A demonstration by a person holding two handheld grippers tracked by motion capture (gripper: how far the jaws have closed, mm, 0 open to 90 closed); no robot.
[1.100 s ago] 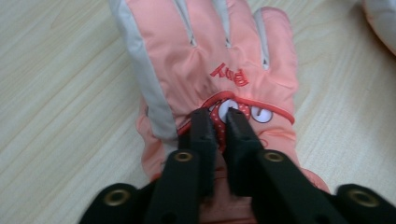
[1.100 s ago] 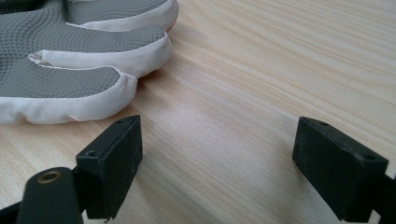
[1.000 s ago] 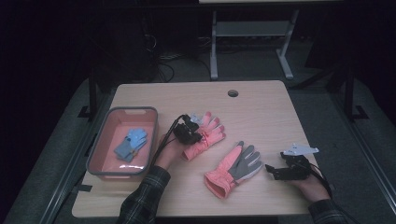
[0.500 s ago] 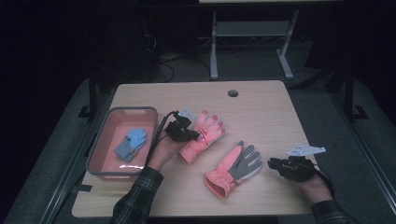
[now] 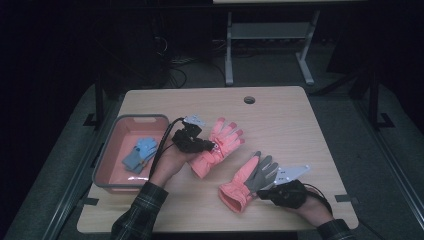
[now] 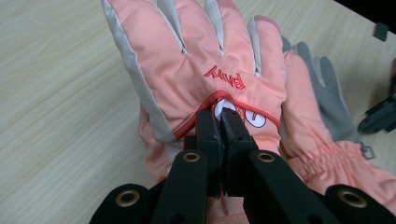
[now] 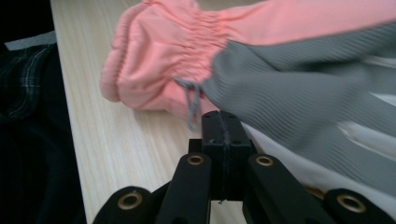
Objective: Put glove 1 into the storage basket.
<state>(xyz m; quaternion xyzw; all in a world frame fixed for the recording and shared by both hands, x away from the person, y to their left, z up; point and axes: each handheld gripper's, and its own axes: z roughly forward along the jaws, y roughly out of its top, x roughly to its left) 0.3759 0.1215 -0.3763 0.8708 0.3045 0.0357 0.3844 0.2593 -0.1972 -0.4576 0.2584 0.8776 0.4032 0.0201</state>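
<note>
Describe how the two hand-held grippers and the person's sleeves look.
Each hand-held gripper, left and right, is matte black, with two flat linkage arms pinned by brass-coloured rivets and blocky jaws. A pale grey three-cornered plate sits on top, and a black cable trails off. The sleeves are dark plaid.

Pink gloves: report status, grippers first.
Left gripper shut on upper pink glove. Right gripper shut at grey-palmed glove, grip unclear. Bin holds blue glove. Nothing in the way.
</note>
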